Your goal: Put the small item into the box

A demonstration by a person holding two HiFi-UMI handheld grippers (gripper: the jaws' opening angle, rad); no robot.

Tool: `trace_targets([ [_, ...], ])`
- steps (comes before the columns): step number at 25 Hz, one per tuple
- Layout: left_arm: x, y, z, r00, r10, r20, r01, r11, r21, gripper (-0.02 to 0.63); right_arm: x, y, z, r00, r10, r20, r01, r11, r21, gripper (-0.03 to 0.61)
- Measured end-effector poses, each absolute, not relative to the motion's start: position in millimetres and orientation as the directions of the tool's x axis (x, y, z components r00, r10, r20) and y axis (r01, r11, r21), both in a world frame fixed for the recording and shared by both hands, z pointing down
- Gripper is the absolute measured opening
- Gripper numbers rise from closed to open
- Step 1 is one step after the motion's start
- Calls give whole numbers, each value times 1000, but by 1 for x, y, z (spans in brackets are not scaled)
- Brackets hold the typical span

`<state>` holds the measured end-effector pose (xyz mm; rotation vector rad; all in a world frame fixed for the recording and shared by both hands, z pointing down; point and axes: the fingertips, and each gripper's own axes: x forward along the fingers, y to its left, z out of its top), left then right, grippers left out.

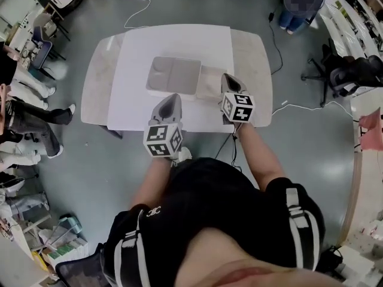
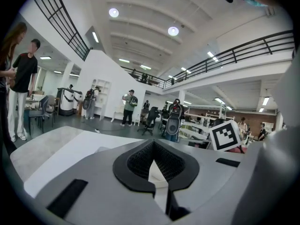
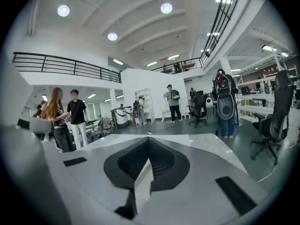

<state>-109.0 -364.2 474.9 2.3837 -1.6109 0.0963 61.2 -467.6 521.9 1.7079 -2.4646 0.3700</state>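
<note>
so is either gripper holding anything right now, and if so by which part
Nothing is held. The left gripper and the right gripper both have their jaws shut tip to tip, with nothing between them.

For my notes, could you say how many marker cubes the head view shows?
2: one black-and-white marker cube on the left claw, another on the right claw; none appears hidden.
</note>
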Motion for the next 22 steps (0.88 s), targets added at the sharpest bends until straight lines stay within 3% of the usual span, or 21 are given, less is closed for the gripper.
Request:
trace_targets([
  [11, -52, -379, 466, 490, -853, 178, -870, -465, 167, 5, 130, -409, 422, -223, -974, -48, -974, 225, -39, 12],
  [22, -1, -377, 459, 558, -812, 173, -830, -539, 146, 5, 180, -367, 420, -156, -987, -48, -986, 158, -55, 12],
])
